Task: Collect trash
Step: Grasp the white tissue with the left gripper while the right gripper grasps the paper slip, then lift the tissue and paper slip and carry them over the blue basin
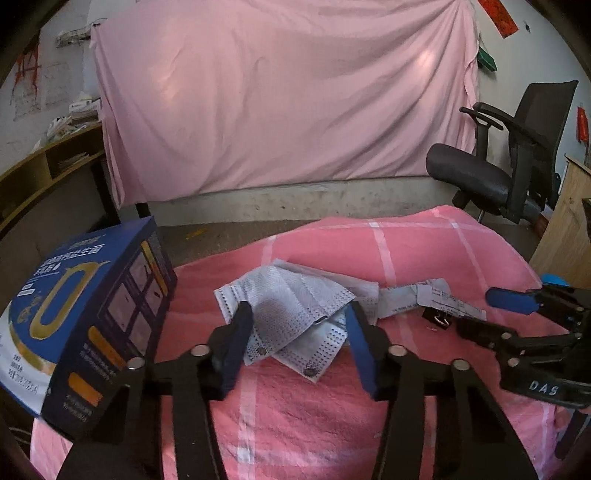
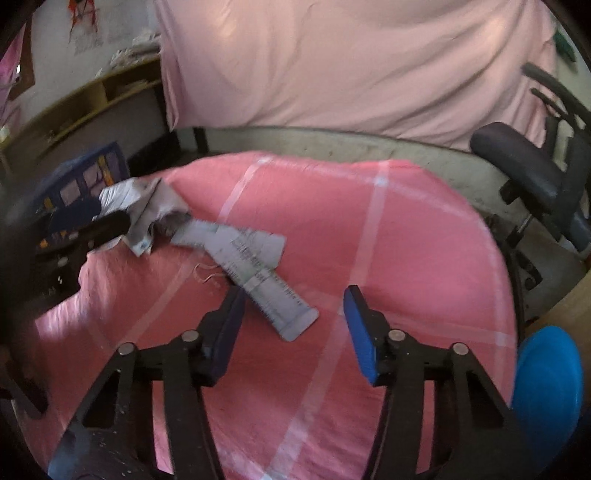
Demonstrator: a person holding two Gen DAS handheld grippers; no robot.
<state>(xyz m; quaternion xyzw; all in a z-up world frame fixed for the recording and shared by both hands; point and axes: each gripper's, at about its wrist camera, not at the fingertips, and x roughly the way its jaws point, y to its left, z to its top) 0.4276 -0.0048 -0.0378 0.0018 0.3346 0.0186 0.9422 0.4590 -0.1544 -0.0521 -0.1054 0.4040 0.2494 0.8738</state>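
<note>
Between the left tongs (image 1: 297, 325), apart and unclamped: crumpled grey dotted paper (image 1: 291, 306) on the pink-checked surface (image 1: 424, 243), dead ahead, within reach. Ahead-left of the right tongs (image 2: 293, 299), also apart: long receipt strip (image 2: 258, 273), axis slanting toward them, end just inside the gap.

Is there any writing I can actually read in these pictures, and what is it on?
"DAS": white letters on the right hand-held gripper.
Blue box: a large gold "0"; the other print is too small and skewed to read.
Paper slips: printed lines, too blurred to read.
Red strip on the wall: nothing legible.
</note>
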